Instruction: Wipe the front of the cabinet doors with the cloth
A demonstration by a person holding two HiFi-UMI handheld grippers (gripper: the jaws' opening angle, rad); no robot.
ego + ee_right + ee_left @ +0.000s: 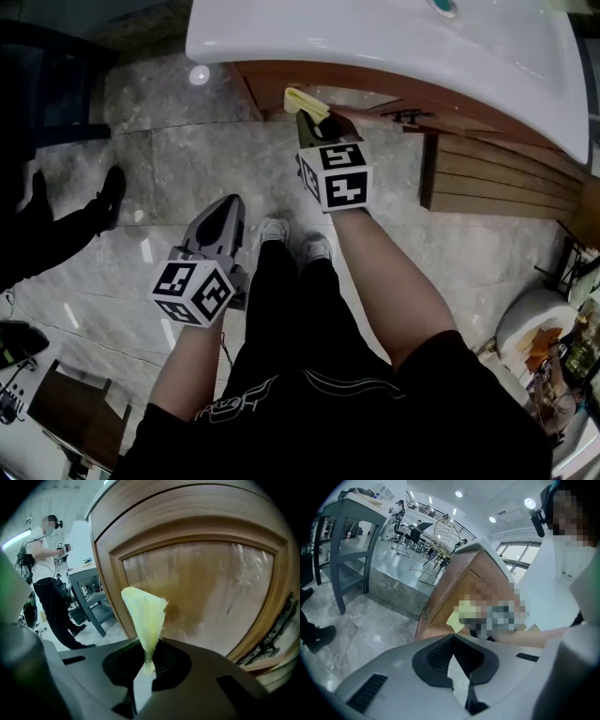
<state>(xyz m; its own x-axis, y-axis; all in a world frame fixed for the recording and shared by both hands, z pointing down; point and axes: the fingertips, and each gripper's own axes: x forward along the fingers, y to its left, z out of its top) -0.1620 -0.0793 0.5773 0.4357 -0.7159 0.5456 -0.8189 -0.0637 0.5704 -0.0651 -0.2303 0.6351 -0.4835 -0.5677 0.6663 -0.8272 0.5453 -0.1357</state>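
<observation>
Two tongs are in view. The right tongs [310, 120] are raised to the cabinet under the white basin [375, 42], and their jaws are clamped on the one yellow cloth [305, 100]. In the right gripper view the cloth [145, 613] stands up from between the jaws as a bunched cone, its top close against the one wooden door [201, 583] that fills that view. Whether cloth and wood touch I cannot tell. A metal hinge [272, 637] shows at the door's lower right edge.

The left tongs [227, 204] hang low over the marble floor [178, 155], well apart from the cabinet. In the left gripper view the left tongs [452, 637] have their jaw tips together with nothing between them.

The person's two white shoes [275, 228] stand on the floor near the cabinet. One slatted wooden panel [497, 178] juts out at the cabinet's right.
</observation>
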